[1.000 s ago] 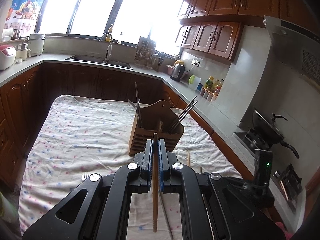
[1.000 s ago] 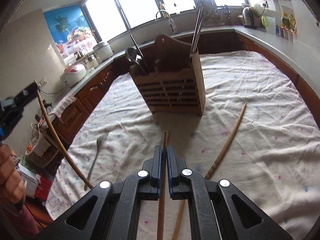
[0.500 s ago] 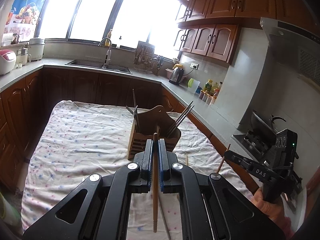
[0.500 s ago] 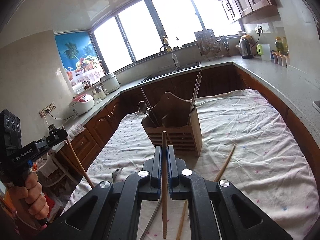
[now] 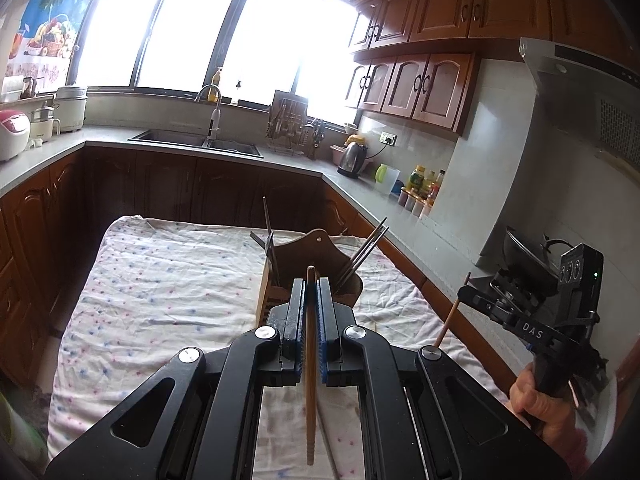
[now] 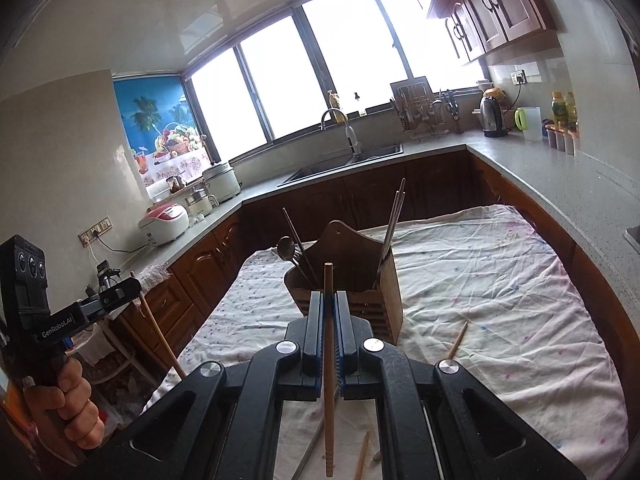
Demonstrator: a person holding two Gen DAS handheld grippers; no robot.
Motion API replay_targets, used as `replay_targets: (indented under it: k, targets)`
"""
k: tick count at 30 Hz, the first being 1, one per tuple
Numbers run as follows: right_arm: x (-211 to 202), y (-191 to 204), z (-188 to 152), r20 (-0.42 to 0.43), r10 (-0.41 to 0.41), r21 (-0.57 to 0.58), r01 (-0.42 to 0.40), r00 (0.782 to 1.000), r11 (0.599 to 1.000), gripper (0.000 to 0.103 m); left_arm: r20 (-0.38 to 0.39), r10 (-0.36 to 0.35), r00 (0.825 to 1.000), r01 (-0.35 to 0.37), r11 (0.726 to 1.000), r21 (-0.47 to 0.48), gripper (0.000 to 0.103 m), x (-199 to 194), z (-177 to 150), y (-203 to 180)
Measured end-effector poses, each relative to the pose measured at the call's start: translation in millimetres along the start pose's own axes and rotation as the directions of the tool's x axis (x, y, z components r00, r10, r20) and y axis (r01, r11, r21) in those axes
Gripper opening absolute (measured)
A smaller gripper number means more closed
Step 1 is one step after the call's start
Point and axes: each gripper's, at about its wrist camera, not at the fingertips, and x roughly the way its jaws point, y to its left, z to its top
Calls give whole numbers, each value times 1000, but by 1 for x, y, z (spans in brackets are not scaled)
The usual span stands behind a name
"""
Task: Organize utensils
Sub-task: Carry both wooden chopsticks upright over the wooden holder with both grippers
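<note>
Right claw raised, still gripping chopstick; holder now farther below.

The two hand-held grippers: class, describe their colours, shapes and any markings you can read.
Both are black plastic. The left hand-held gripper and right hand-held gripper have angular arms with silver round bolts and blue-edged, ribbed pads. From the side, each shows a pistol-style handle and a boxy top with three small round lenses. One reads "DAS", with a green light; the other reads "GenRobot.AI".
</note>
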Motion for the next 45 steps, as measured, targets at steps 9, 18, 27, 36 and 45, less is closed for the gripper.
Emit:
replay_targets:
  k: [9,18,27,36,45]
  targets:
    - [4,-3,30,65,-9,-4,10,998,1000,5,28,8,1000,-8,1000,15,4,13,23,0]
    - [24,-7,72,135,-19,-10,21,991,1000,5,88,9,996,-14,999,50,4,37,66,-7]
    - [51,-16,115,211,-31,7,30,977,1000,5,141,26,990,-35,998,59,4,76,110,-7]
    - [77,-28,136,252,-51,9,51,966,999,5,186,63,981,-73,996,44,4,121,128,-1]
    - [106,-35,120,238,-65,2,67,969,998,5,212,104,972,-99,995,-33,4,153,99,24]
